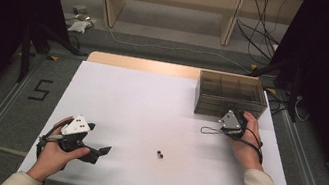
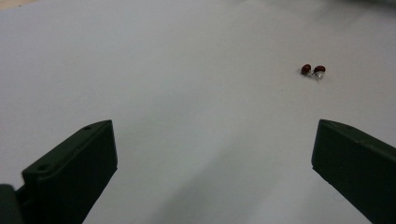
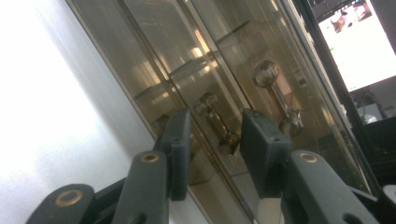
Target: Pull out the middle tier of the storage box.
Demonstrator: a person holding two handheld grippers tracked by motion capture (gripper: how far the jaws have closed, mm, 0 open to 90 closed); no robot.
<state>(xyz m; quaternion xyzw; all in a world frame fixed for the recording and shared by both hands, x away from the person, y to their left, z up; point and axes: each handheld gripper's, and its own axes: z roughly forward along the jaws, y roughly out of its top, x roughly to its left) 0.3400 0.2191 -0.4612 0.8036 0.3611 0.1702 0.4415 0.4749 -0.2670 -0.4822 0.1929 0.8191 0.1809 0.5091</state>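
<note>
- Right gripper: held at the front wall of the clear drawer box, which stands at the far right of the white worktop. Its jaws are part-closed around a small drawer handle; whether the pads touch it cannot be told.
- Left gripper: resting low at the near left, jaws spread wide with nothing between them.
- Two small dark red beads: lying side by side on the worktop's near middle, ahead of the left jaws.

Tinted clear drawer box, upright, closed, at table's far-right.
</note>
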